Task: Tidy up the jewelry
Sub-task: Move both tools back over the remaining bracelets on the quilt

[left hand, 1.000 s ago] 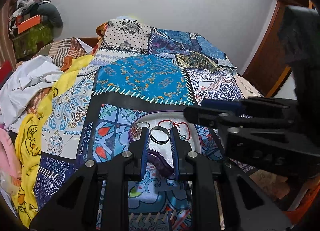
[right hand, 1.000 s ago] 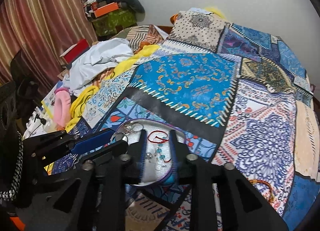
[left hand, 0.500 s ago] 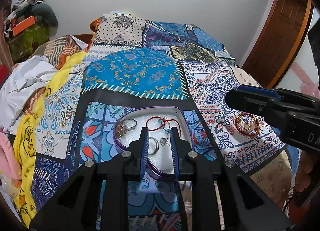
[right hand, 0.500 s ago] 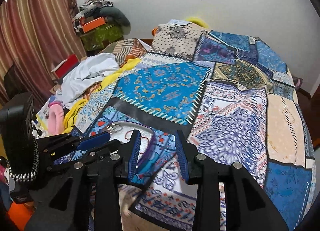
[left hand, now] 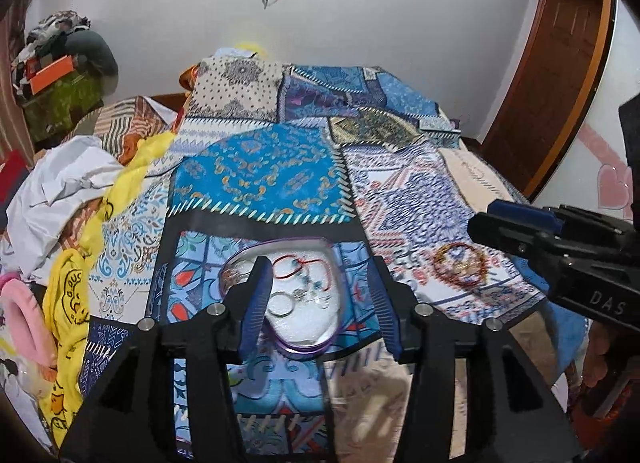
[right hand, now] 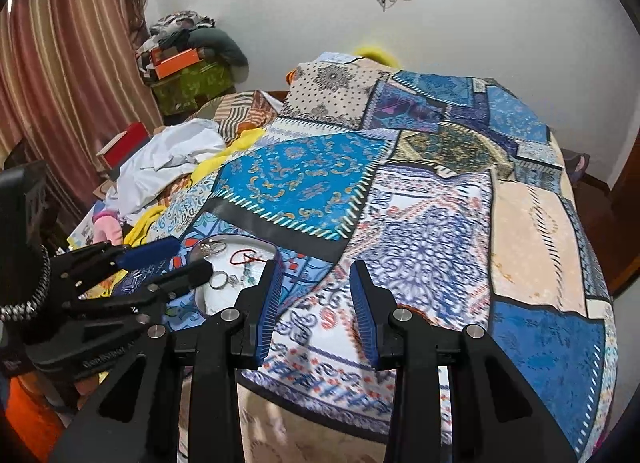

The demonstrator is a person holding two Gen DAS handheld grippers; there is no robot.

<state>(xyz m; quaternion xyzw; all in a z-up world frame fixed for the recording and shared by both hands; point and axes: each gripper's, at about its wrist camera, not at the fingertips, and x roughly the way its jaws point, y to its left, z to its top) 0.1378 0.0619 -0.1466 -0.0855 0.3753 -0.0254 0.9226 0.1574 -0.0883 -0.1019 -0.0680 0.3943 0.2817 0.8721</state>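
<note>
left wrist: over tray (left hand: 304, 345) (blurry, seemingly close); right wrist: beside; both share it

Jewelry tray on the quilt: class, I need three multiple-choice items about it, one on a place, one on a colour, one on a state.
1. Where does the beaded bracelet lie?
A. in the tray
B. on the quilt, right of the tray
C. in a claw

2. What colour is the cord in the tray?
A. red
B. green
C. black

3. How is the left claw?
A. shut on a ring
B. open, holding nothing
C. shut, holding nothing

Answers:
1 B, it rests on the patterned cloth outside the rim.
2 A, a red loop shows on the white inside.
3 B, its fingers stand wide apart.
</note>
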